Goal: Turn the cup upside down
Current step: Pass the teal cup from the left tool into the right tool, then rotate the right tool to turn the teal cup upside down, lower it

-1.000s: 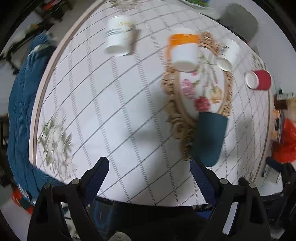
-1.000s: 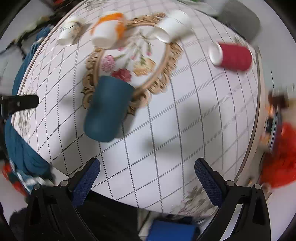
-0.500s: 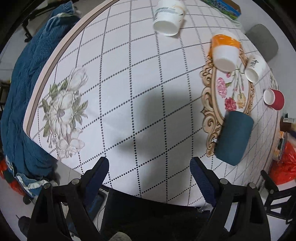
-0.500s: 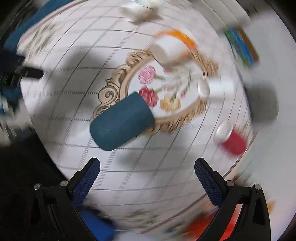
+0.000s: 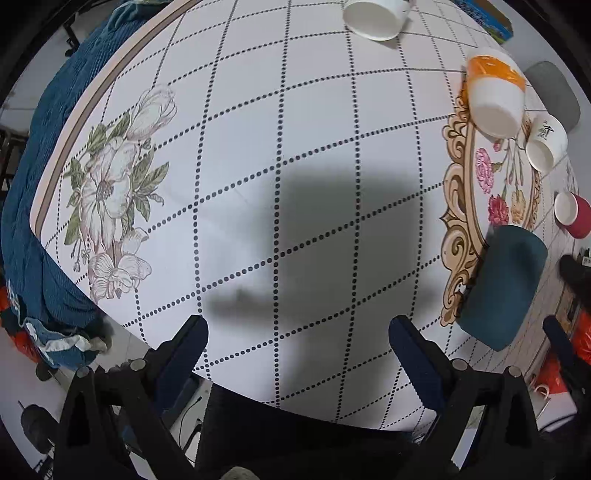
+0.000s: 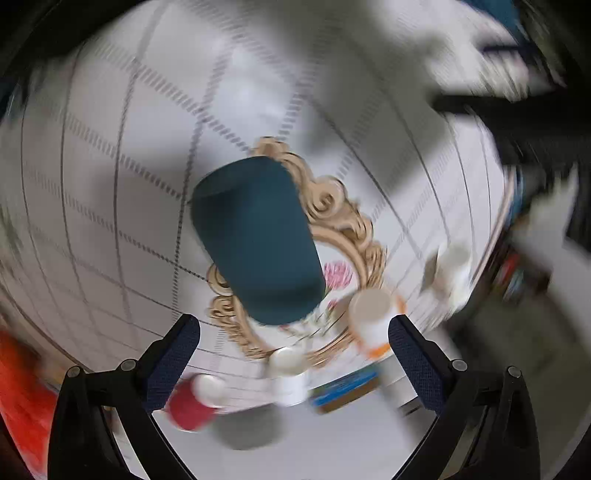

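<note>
A dark teal cup (image 5: 500, 286) stands upside down on the gold-framed flower print of the tablecloth, at the right of the left wrist view. In the blurred right wrist view the teal cup (image 6: 258, 240) fills the middle, above and between my open fingers. My left gripper (image 5: 297, 354) is open and empty above the bare checked cloth near the table's front edge. My right gripper (image 6: 293, 354) is open and empty, apart from the cup.
An orange-and-white cup (image 5: 495, 94), a small white cup (image 5: 545, 146), a red cup (image 5: 572, 214) and a white cup (image 5: 375, 16) sit on the table. A blue cloth (image 5: 26, 206) hangs past the table's left edge. A book (image 5: 487, 18) lies far right.
The right wrist view has swung round fast and is now turned the other way over the teal cup. The left gripper has drawn back and left, with the cups now at the right edge.
</note>
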Available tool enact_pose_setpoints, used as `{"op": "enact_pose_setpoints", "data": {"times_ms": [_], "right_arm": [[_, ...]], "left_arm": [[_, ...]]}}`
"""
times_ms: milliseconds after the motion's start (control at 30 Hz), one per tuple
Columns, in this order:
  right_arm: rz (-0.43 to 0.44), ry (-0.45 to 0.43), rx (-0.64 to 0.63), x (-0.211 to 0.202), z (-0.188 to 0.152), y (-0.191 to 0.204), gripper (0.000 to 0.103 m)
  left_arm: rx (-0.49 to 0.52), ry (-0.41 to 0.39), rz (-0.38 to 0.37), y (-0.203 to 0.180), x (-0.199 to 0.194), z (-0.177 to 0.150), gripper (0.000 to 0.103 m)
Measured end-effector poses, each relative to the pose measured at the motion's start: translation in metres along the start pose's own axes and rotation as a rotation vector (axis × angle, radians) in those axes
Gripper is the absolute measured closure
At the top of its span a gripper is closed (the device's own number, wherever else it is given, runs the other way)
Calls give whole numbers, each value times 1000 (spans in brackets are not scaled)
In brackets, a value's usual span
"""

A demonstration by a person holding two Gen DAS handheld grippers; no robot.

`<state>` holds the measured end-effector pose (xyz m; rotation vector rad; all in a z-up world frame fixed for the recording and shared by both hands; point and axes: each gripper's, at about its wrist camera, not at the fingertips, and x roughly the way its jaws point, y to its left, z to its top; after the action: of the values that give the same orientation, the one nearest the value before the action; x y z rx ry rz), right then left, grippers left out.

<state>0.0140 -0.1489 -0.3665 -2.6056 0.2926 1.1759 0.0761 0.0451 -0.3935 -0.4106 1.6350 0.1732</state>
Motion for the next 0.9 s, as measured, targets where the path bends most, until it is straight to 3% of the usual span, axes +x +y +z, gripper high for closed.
{"op": "enact_pose_setpoints", "data": {"times_ms": [133,300,500,700,900], "right_arm": [[-64,-24,-193,17,8,16,3],[-95,-66,-303,27,18,21,4],[-93,-92,-351,42,22,21,6],[-66,-87,-356,60,23,21,29],[-51,-99,-319,67,20,10,30]], "left_arm": [[-25,19,5,4,12,-4,2],[-35,43,5,6,26,-10,2],[-31,56,18,8,37,-14,3],[-33,63,26,7,41,-12,3],[-32,69,32,19,43,-1,3]]}}
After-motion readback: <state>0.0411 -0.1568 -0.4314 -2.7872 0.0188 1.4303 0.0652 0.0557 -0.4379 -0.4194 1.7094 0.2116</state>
